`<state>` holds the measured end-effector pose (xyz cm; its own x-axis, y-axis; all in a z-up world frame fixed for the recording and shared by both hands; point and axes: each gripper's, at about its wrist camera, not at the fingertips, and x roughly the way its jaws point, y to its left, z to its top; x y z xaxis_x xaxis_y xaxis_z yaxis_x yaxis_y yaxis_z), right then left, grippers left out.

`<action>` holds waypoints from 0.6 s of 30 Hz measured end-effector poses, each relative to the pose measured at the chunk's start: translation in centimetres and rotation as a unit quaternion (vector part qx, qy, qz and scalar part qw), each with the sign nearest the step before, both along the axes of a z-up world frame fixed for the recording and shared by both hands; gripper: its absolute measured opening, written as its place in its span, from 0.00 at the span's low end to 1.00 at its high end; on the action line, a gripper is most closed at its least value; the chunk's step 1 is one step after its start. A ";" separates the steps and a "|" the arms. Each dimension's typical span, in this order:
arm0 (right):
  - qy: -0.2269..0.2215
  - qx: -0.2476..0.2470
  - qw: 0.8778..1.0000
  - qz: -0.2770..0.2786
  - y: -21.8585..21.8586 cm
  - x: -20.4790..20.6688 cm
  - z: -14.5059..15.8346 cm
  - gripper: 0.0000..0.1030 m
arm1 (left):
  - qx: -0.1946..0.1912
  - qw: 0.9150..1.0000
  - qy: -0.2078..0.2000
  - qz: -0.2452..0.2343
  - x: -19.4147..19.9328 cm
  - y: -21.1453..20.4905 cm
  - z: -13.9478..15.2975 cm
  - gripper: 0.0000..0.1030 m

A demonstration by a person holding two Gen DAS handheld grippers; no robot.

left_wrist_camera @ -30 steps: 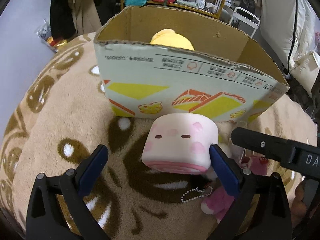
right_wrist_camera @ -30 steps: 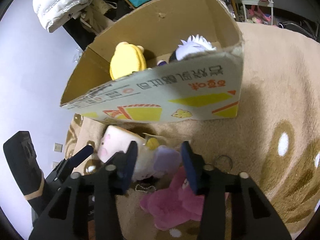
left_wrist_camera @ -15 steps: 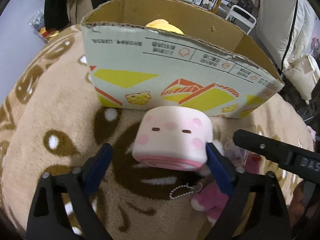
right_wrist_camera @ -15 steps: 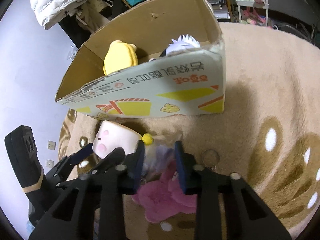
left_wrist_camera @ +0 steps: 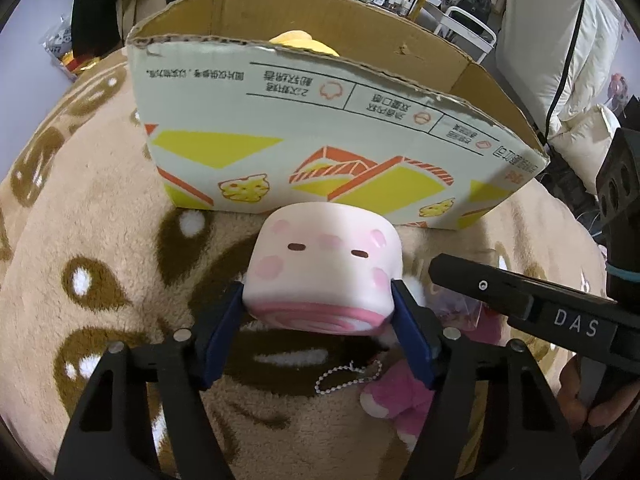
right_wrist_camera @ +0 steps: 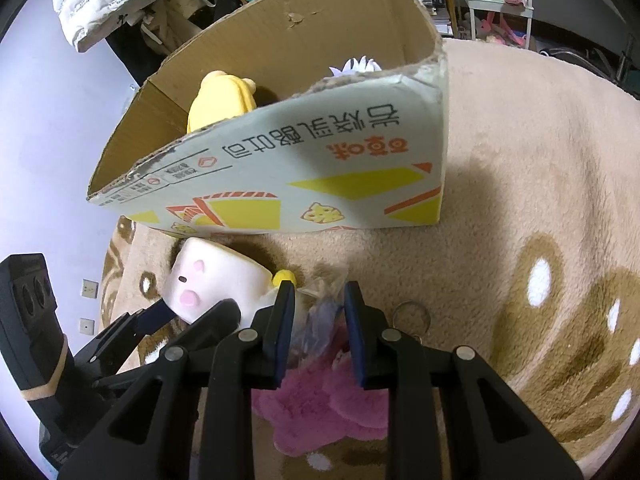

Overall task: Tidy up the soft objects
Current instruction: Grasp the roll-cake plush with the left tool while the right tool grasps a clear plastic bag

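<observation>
Left gripper (left_wrist_camera: 318, 312): My left tool has just been closing. Its two blue pads now press on both sides of the pink squishy toy (left_wrist_camera: 324, 272), so I am holding it.
Pink squishy toy: It is a soft pink block with a small face and a swirl on its near end. It sits just in front of the box (left_wrist_camera: 280, 128), between my left pads. From the right camera I see it next to my other tool too.
Right gripper (right_wrist_camera: 318, 322): My right tool is narrow. It has just been closing as well. Its blue pads squeeze a crinkly clear bag (right_wrist_camera: 320, 316) with something purple in it.
Pink plush (right_wrist_camera: 324, 404): A fluffy pink toy lies on the blanket (right_wrist_camera: 520, 160), right under my right tool. In the left camera I see part of it by a little ball chain (left_wrist_camera: 346, 376).
Box: A cardboard box with no lid stands on the blanket. It has yellow and orange pictures on its front.
Yellow plush (right_wrist_camera: 222, 100): It is already inside the box, near the left side.
White spiky toy (right_wrist_camera: 358, 66): It is in the box too. I only see its top over the edge, so I cannot tell what it is.
Metal ring (right_wrist_camera: 410, 316): It lies on the blanket just right of my right tool.
Blanket: It is tan and fuzzy with brown and white shapes.
</observation>
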<state>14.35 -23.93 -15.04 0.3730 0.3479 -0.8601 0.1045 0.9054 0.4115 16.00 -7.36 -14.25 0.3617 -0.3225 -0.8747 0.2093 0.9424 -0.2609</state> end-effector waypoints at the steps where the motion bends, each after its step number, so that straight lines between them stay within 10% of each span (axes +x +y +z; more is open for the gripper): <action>1: 0.001 -0.001 1.000 -0.001 0.0 0.0 -0.1 0.25 | -0.003 1.000 0.005 0.004 0.1 0.0 0.0 0.67; 11: -0.007 -0.021 1.000 -0.010 -0.2 0.0 0.0 0.14 | -0.003 1.000 -0.014 0.011 -0.2 0.2 0.7 0.33; 18: -0.032 -0.013 0.999 -0.012 -0.4 -0.4 1.3 0.13 | -0.002 1.000 -0.018 0.023 -0.6 0.9 0.8 0.32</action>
